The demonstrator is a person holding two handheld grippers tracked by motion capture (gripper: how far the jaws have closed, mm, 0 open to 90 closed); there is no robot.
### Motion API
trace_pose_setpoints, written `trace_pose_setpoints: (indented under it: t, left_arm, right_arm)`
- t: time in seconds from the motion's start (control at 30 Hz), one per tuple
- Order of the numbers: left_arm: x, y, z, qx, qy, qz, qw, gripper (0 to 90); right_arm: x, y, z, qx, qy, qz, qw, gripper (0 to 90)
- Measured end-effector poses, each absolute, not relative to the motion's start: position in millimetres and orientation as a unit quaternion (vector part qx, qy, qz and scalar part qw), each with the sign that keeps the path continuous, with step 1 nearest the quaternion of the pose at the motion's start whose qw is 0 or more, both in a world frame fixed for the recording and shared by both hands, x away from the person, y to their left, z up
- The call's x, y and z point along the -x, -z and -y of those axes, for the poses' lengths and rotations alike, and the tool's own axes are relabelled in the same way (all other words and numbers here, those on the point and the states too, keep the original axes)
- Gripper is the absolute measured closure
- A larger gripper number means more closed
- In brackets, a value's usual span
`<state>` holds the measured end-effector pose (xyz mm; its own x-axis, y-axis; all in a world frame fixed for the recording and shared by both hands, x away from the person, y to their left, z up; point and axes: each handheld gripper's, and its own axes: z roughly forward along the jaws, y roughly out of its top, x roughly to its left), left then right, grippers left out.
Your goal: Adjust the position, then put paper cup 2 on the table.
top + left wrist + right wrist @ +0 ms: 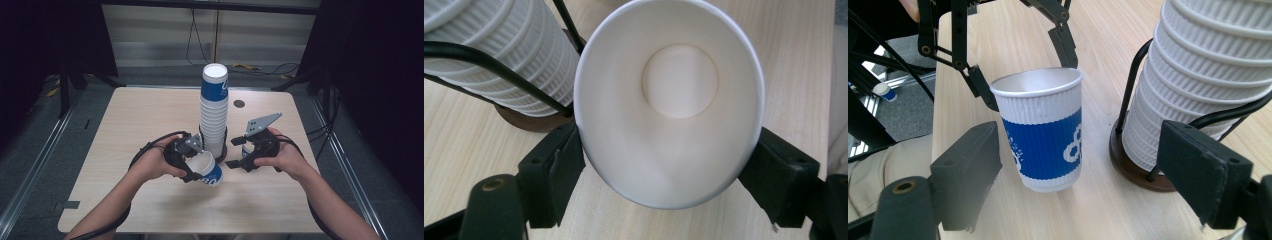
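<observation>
In the high view, the left gripper point(199, 162) sits at lower centre of the frame and holds a paper cup point(207, 169), white with a blue band. The cup is tilted, its mouth turned toward the upper left. In the left gripper view the two black jaws press against opposite sides of the cup's rim point(669, 100), and the mouth is squeezed into an oval; the cup's white inside and round base face the camera. In the right gripper view the same cup point(1040, 127) stands at centre frame, leaning slightly, with the left gripper's jaws at either side of its rim.

The right gripper point(239, 150) lies at right of centre in the high view, just beside the cup and apart from it. Its jaws stand wide open with nothing clamped; in its own view they frame the cup without touching it.

A tall stack of cups point(214, 112) stands in a black wire holder point(1138, 80) on a dark round base at the centre of the wooden table point(125, 130), directly above the held cup in the frame and close to it.
</observation>
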<state>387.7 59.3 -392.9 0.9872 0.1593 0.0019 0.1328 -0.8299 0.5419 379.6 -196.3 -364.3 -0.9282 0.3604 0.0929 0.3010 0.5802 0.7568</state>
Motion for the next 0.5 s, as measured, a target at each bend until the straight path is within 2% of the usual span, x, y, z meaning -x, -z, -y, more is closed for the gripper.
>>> trace_pose_setpoints:
  t: [0.5]
  left_arm:
    - [-386.4, 402.3, -57.9, -0.970, -0.024, -0.068, 0.232, 19.0]
  right_arm:
    - [-380.2, 367.8, 192.2, -0.181, -0.411, -0.893, 0.033, 16.9]
